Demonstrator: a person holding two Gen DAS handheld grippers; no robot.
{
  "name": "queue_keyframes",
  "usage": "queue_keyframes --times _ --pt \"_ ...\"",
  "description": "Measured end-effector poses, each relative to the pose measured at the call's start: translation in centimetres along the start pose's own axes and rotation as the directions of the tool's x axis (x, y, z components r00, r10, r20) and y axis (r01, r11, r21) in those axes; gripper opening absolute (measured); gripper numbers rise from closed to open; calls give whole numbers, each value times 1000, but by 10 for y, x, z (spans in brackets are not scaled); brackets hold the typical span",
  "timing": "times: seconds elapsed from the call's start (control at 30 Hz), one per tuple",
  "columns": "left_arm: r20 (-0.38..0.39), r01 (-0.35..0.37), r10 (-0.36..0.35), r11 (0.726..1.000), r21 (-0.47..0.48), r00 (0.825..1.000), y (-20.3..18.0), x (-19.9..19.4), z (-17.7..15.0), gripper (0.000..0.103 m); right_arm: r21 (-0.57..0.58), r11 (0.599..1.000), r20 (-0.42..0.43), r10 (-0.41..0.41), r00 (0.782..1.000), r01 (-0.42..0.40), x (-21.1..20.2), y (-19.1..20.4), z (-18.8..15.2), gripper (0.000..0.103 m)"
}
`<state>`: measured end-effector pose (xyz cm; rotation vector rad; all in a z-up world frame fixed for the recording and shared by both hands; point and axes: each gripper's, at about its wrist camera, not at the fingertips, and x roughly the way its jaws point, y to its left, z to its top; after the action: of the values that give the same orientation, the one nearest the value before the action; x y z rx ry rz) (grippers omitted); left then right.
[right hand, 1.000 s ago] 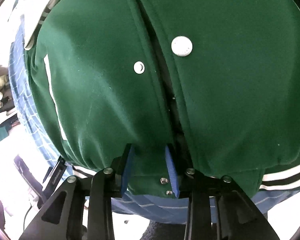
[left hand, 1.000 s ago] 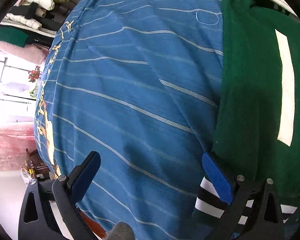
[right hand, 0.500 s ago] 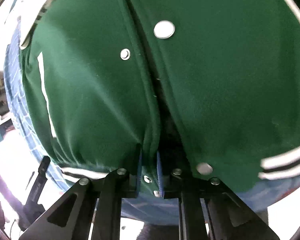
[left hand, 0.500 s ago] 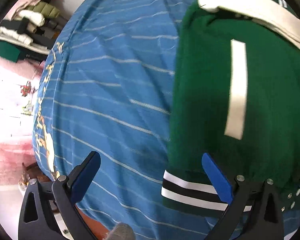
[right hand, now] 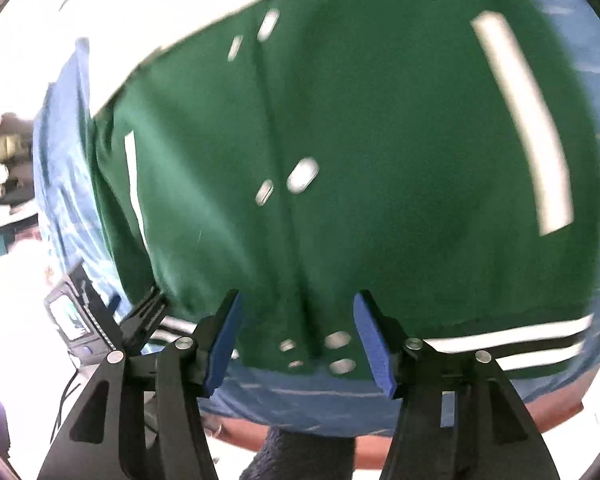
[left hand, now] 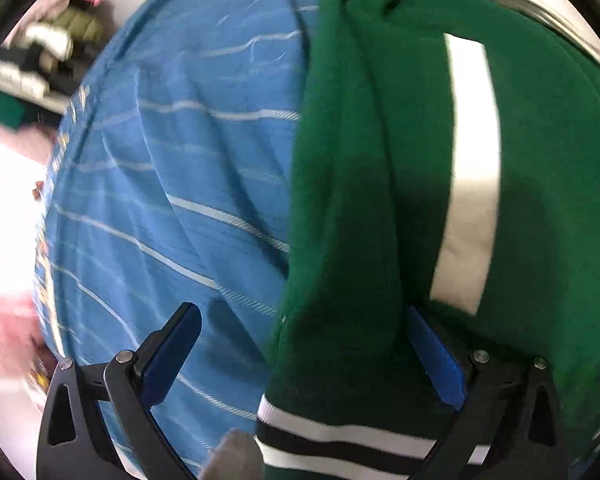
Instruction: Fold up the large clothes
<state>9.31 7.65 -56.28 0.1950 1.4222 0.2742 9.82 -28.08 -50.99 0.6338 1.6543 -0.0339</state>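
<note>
Here the green jacket (right hand: 380,184) lies front-up on a blue striped cloth (left hand: 172,184), its snap placket running down the middle and its striped hem (right hand: 500,340) nearest the cameras. The right tool (right hand: 296,340) hangs above the hem at the placket; its jaws have just been opening and stand moderately wide, with the fabric below them but not pinched by the pads. The left tool (left hand: 300,360) is spread wide at the jacket's side edge: one finger (left hand: 432,356) sits against the green fabric, the other (left hand: 172,356) over the blue cloth, and nothing is clamped. A green fold, probably a sleeve (left hand: 340,200), lies along that edge, ending in a striped cuff (left hand: 320,436). The step in hand appears to be a release and regrip between folds, the body flat and not yet doubled. The next move probably calls for each tool to close on an edge or hem corner, taking all layers so that none slips. Both views are blurred.
</note>
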Motion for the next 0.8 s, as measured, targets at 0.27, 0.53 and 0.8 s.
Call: queue_keyframes --times 0.27,0.53,0.8 --pt "17 -178 179 983 -56 984 -16 -59 20 103 76 997 184 -27 983 13 -104 -161 111 59" --pt "99 -263 282 950 -168 954 -160 -140 44 103 -53 978 89 205 975 -201 -72 -228 243 59" --pt "53 -413 415 909 -51 908 -258 -73 51 103 -158 974 -2 165 986 -164 -30 -215 271 11"
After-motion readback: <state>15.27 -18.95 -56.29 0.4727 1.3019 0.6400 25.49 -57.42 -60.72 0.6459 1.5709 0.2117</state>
